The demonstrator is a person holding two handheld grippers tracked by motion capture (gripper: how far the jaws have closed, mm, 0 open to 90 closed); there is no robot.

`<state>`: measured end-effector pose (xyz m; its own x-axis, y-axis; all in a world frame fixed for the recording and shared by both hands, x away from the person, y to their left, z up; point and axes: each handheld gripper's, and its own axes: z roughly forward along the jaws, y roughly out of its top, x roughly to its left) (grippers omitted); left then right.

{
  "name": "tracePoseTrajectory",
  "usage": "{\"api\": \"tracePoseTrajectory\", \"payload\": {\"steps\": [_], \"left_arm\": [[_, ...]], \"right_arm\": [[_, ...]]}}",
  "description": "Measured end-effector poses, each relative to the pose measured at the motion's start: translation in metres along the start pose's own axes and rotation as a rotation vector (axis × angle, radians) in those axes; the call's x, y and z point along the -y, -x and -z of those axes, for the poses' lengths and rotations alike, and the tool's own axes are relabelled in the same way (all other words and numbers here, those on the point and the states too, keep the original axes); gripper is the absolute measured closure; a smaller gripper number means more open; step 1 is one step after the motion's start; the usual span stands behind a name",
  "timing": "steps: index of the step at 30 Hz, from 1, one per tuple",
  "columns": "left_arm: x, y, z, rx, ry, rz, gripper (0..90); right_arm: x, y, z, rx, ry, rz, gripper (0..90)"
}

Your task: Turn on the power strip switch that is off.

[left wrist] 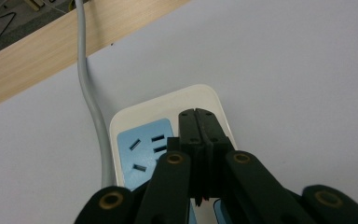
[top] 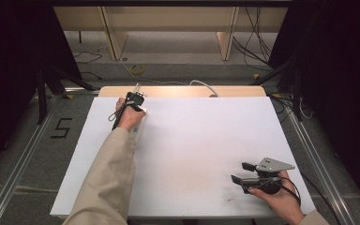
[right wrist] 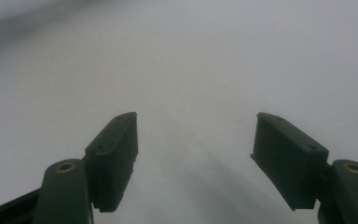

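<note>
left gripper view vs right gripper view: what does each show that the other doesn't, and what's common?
Left gripper view: a white power strip with a blue socket face, its grey cord, the wooden table edge, and the left gripper with jaws shut over the strip. Right gripper view: the right gripper with jaws wide open, nothing between them. Both: the white table sheet under black jaws.

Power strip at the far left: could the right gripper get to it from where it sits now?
Probably yes, with a long reach. The right gripper rests open at the near right; the white sheet between lies bare. But the left gripper, jaws shut, is over the power strip, crowding access.
</note>
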<state>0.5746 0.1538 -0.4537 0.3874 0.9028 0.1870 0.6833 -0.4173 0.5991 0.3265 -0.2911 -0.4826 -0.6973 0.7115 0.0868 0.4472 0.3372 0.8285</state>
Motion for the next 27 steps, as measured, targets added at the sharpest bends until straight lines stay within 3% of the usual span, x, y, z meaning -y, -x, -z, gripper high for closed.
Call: {"api": "tracePoseTrajectory", "payload": {"steps": [11, 22, 27], "left_arm": [[0.007, -0.001, 0.010, 0.016, 0.039, 0.015, 83.0], [0.013, 0.002, 0.024, 0.030, 0.051, -0.025, 71.9], [0.016, 0.004, 0.033, 0.065, 0.043, -0.025, 65.2]], "right_arm": [[0.000, 0.000, -0.001, 0.001, -0.004, 0.002, 31.6], [-0.001, 0.000, -0.002, 0.001, -0.003, 0.001, 31.6], [-0.001, 0.000, -0.002, 0.002, -0.004, 0.005, 31.6]]}}
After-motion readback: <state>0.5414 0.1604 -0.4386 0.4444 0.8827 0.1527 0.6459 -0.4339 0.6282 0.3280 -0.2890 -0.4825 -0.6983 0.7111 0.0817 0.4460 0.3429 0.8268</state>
